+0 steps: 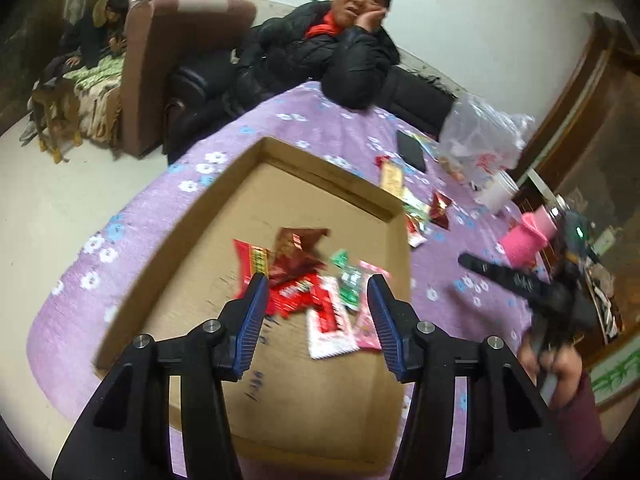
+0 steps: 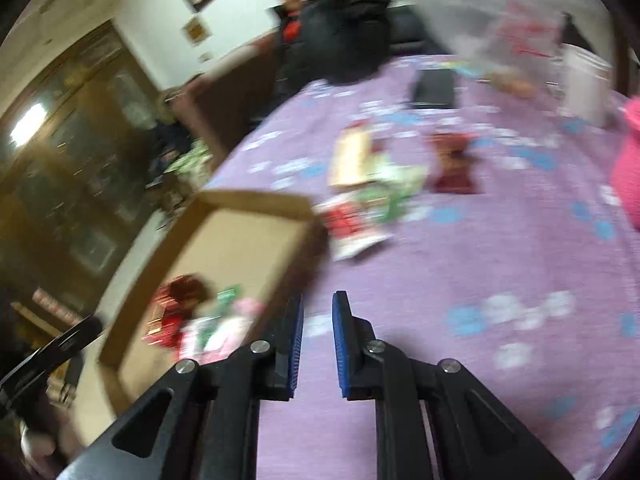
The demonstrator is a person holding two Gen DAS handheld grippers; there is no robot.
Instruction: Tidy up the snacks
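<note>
A shallow cardboard box (image 1: 280, 200) lies on the purple flowered tablecloth (image 1: 460, 248). In it sit several snack packets: red ones (image 1: 296, 276), a white-and-red one (image 1: 332, 328), a green one (image 1: 350, 286) and a pink one (image 1: 368, 322). My left gripper (image 1: 319, 280) hangs open over them with nothing between its pads. More loose snacks (image 2: 360, 208) lie on the cloth past the box's right corner, with a beige packet (image 2: 352, 156) and a dark red one (image 2: 456, 164). My right gripper (image 2: 319, 296) is shut and empty over bare cloth, right of the box (image 2: 240, 240).
A person in a black jacket (image 1: 352, 60) leans on the table's far edge. A flat black object (image 1: 412, 150), a clear plastic bag (image 1: 484, 136), a white cup (image 1: 498, 192) and a pink object (image 1: 528, 236) stand at the far right. Another person (image 1: 100, 32) sits at the back left.
</note>
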